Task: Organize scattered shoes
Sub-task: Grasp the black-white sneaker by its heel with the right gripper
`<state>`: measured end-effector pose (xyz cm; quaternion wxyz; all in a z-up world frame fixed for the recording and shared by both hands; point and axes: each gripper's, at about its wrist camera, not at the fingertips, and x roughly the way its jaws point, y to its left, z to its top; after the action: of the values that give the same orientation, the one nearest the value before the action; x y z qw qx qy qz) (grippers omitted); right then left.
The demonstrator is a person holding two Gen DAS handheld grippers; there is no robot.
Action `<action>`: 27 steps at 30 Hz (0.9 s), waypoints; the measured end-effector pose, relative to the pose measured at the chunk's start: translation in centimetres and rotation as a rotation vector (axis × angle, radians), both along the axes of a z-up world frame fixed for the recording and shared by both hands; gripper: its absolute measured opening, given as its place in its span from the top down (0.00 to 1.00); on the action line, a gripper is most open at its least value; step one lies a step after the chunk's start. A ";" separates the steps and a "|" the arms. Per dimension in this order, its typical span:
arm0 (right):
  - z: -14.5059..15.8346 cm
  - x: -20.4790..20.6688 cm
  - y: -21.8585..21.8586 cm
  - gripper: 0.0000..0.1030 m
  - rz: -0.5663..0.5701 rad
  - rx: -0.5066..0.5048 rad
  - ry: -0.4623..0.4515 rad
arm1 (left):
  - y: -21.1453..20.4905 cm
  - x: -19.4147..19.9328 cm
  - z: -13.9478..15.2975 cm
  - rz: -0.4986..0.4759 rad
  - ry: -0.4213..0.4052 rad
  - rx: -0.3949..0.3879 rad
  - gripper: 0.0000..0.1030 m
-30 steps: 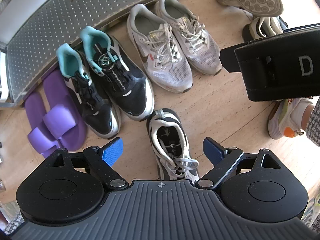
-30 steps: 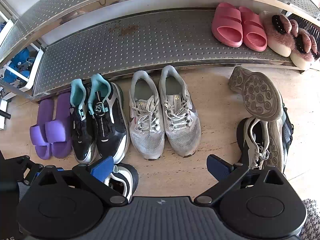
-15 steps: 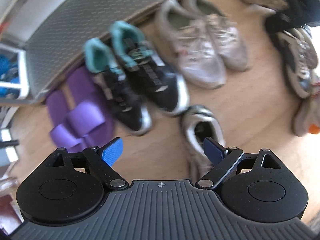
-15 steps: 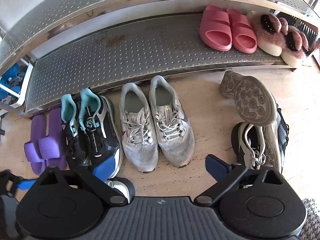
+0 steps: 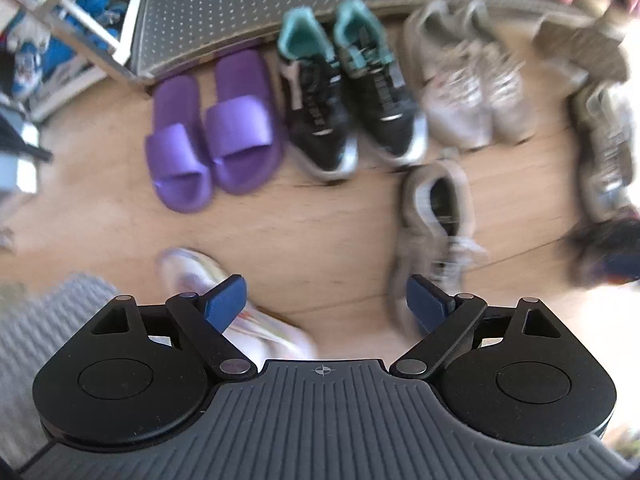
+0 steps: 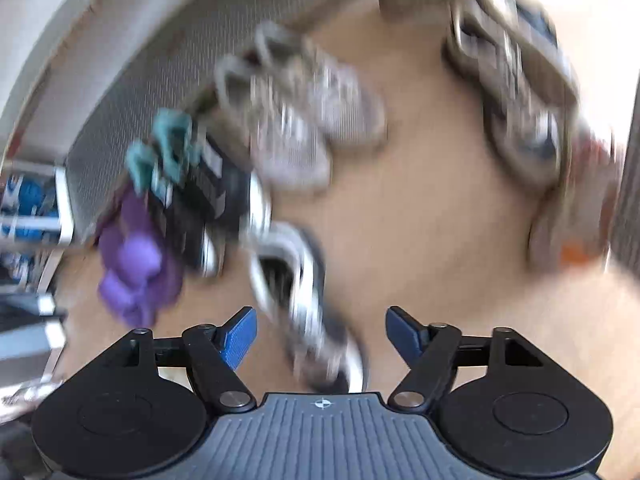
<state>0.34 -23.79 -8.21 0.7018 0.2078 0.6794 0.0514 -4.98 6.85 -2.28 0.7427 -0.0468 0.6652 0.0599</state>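
Both grippers hang above the floor with jaws spread wide and nothing between them: the left gripper (image 5: 325, 304) over bare boards, the right gripper (image 6: 321, 338) almost directly over the stray sneaker (image 6: 298, 300), which lies alone in front of the tidy row. That row runs along the foot of the metal shoe rack (image 5: 248, 12): purple slides (image 5: 212, 132), the black and teal pair (image 5: 348, 92), then the grey pair (image 5: 468, 84). The stray sneaker's likely mate sits far right among the jumbled shoes (image 5: 604, 160), though both views are smeared with motion and I cannot be sure of the match. The step in hand looks like picking up the stray, and the right gripper is better placed for it. It should settle first so the aim is clean, then come down around the heel collar or the sidewall near the opening, where the upper is firm enough to pinch, rather than on loose laces. Lift it clear of the black pair's toes before carrying it toward the open floor beside the grey pair.
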 end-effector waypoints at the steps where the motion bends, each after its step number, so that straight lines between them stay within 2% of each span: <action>1: 0.6 -0.8 0.2 0.31 0.003 0.014 -0.001 | -0.5 -1.2 0.5 0.005 -0.015 -0.015 0.11; 4: 2.6 -2.1 0.6 0.32 0.037 0.054 -0.057 | -1.7 -3.8 1.0 0.027 -0.042 -0.020 0.11; 7: 3.2 -2.0 1.0 0.32 0.119 0.007 -0.159 | -1.8 -5.5 -0.5 0.079 0.024 -0.018 0.13; 9: 3.6 -1.8 1.2 0.39 0.174 -0.025 -0.227 | -1.3 -5.8 -0.7 0.109 0.053 0.021 0.13; 11: 2.7 -1.1 1.9 0.61 0.201 -0.043 -0.235 | -0.8 -5.6 -0.1 0.129 0.039 0.052 0.12; 14: 0.6 0.4 3.2 0.65 0.221 -0.062 -0.207 | -0.7 -4.3 0.2 0.087 0.037 0.050 0.12; 17: -1.6 1.9 4.5 0.61 0.241 -0.081 -0.179 | -0.9 -2.5 -0.2 -0.009 0.034 0.073 0.12; 20: -3.7 3.4 5.7 0.58 0.261 -0.100 -0.152 | -0.3 -0.8 -2.5 -0.098 0.067 0.109 0.12; 24: -6.6 5.4 7.4 0.50 0.288 -0.126 -0.115 | 0.7 1.1 -6.1 -0.156 0.137 0.158 0.12; 27: -8.8 6.8 8.9 0.51 0.310 -0.150 -0.087 | 2.0 3.1 -7.9 -0.143 0.166 0.124 0.12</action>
<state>7.17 -14.90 -17.02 0.7279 0.0453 0.6741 0.1173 -1.86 8.85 -10.18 0.6890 0.0519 0.7210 0.0511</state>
